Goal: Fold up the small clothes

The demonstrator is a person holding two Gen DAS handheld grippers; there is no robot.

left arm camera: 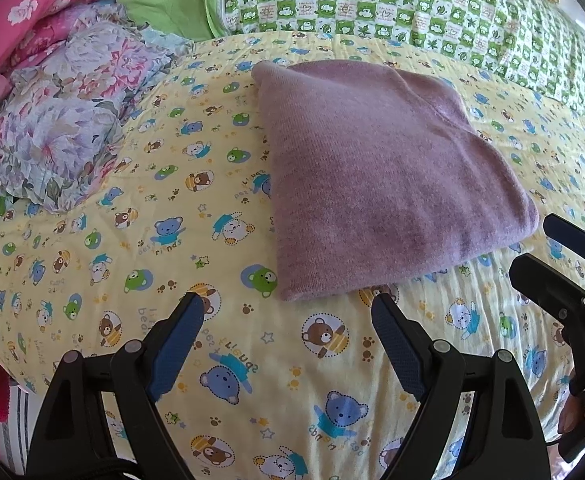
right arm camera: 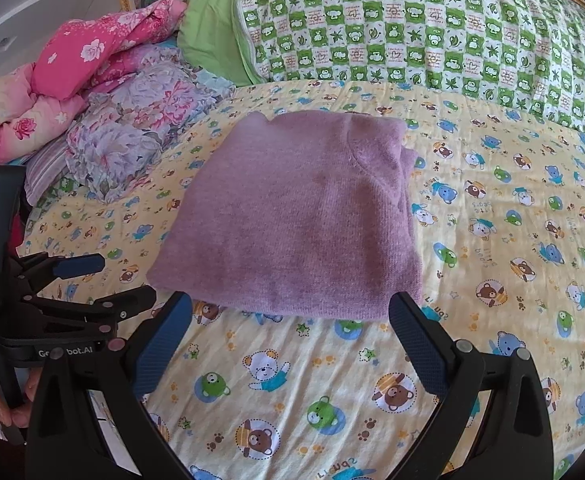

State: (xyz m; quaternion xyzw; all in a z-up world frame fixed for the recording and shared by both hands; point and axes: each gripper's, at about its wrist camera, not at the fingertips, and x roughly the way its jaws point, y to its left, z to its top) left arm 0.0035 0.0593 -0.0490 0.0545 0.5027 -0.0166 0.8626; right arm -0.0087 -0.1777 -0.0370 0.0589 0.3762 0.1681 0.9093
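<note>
**Folded sweater rests as both tongs hang empty**

Lying in a neat rectangle on the bear-print bedsheet [left arm camera: 92, 288], the mauve knitted sweater [left arm camera: 376, 184] appears already folded, its layered edges stacked on the side nearest the green checked quilt [right arm camera: 432, 24]. Judging by that compact shape, the folding of this garment is at or near its end; what remains, if anything, looks like a last tidy-up or setting the bundle aside before another piece is taken.

The left tongs [left arm camera: 288, 312] hover just short of the sweater's near corner, spread wide, blue pads apart, gripping nothing and touching neither cloth nor sheet as far as the left wrist view shows. The right tongs [right arm camera: 290, 312] are likewise spread wide and empty, poised in front of the sweater's near edge with one pad close beside its right corner; whether that pad brushes the knit cannot be told. Each tool is visible at the margin of the other's camera, the two sitting side by side in front of the garment.

A crumpled pile of floral bedding [right arm camera: 140, 128] and a pink quilt [right arm camera: 92, 52] lie off to the left, well apart from the sweater. Any further move would call for closing on a doubled edge, not a single layer, so that the fold does not fall open.
</note>
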